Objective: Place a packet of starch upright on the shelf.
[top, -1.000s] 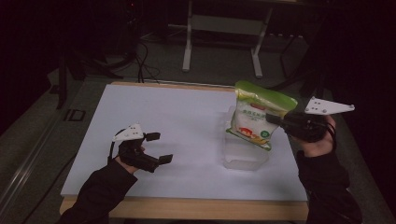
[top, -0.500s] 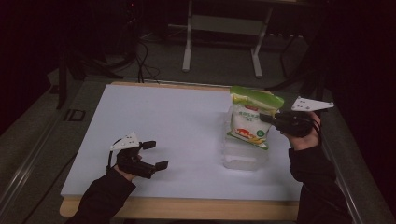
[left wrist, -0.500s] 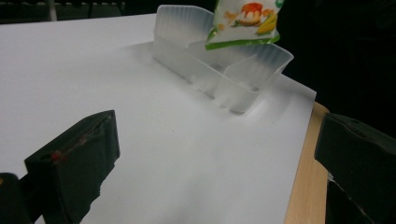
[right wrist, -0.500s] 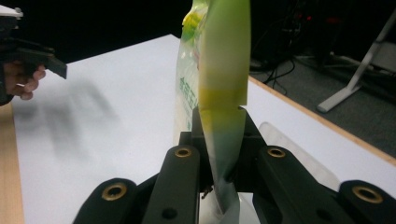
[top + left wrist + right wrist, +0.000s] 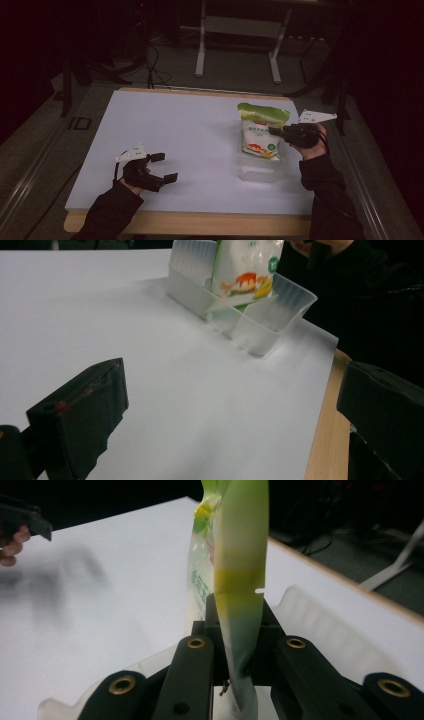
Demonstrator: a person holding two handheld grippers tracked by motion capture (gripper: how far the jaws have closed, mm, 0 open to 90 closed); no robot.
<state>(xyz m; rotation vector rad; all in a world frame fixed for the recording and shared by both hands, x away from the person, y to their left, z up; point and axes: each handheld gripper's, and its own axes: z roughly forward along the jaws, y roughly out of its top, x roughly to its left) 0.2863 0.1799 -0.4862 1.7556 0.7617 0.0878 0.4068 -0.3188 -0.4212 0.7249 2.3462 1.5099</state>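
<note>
Right gripper [image 5: 276, 132] pinches the pouch [image 5: 260, 135], seemingly inside the clear bin [image 5: 262, 171].

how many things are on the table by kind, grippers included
grippers: 2, left gripper open over the white table, right gripper shut on the pouch
food pouches: 1, green and white pouch standing in the tub
clear plastic tubs: 1, tub with compartments
total: 4
</note>
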